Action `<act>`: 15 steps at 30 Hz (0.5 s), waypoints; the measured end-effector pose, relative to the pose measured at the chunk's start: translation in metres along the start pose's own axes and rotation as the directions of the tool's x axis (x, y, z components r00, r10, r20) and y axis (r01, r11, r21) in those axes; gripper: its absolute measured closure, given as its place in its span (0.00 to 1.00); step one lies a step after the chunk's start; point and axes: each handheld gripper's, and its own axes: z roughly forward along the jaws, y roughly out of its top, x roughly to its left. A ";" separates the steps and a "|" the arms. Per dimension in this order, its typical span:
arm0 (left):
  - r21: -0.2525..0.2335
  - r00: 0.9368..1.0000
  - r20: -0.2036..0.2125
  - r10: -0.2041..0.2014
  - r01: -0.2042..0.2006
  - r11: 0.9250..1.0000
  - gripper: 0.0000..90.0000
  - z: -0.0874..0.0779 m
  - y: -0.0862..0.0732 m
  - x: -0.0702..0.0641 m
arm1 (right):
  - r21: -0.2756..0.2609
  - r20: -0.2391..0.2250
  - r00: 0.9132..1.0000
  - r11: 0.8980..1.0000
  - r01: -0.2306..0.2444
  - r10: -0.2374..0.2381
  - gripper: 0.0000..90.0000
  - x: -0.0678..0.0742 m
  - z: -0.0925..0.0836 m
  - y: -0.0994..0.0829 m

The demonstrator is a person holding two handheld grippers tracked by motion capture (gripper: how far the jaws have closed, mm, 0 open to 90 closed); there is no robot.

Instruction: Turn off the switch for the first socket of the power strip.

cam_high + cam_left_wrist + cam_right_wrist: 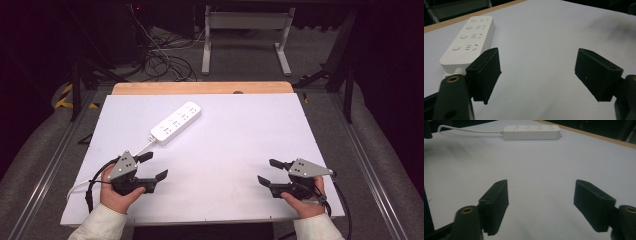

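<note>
From the high view, I see a white power strip lying diagonally on the far-left part of the white tabletop, its white cord running back toward my left hand. My left gripper rests near the front-left edge with jaws spread and nothing between them; my right gripper sits at the front right, well apart from the strip, also released and empty. Beyond the white sheet a strip of wooden table edge shows, then grey floor, a white table frame and a tangle of dark cables in a dim room.

In the left gripper view, the power strip lies just beyond the left jaw, with four buttons and socket rows facing up. I judge it a rigid, light plastic bar with smooth, somewhat slippery sides; I would take it across its narrow width near the middle, and expect the stiff cord to tug at it.

In the right gripper view, the jaws stand wide over bare white surface, and the power strip lies far off with its cord trailing left. The surface looks flat, matte and low-grip.
</note>
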 end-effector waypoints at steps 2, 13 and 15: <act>0.014 1.000 -0.018 0.023 -0.023 1.000 0.27 0.000 0.001 0.000 | -0.002 -0.007 1.000 1.000 0.001 -0.001 0.38 -0.001 0.000 -0.001; 0.025 1.000 -0.009 0.023 -0.023 0.999 0.33 -0.004 0.006 -0.003 | -0.006 -0.012 1.000 1.000 -0.005 0.004 0.40 -0.001 0.001 -0.001; 0.026 1.000 -0.005 0.018 -0.018 0.999 0.34 -0.005 0.007 -0.003 | -0.005 -0.012 1.000 1.000 -0.005 0.004 0.40 -0.001 0.001 -0.002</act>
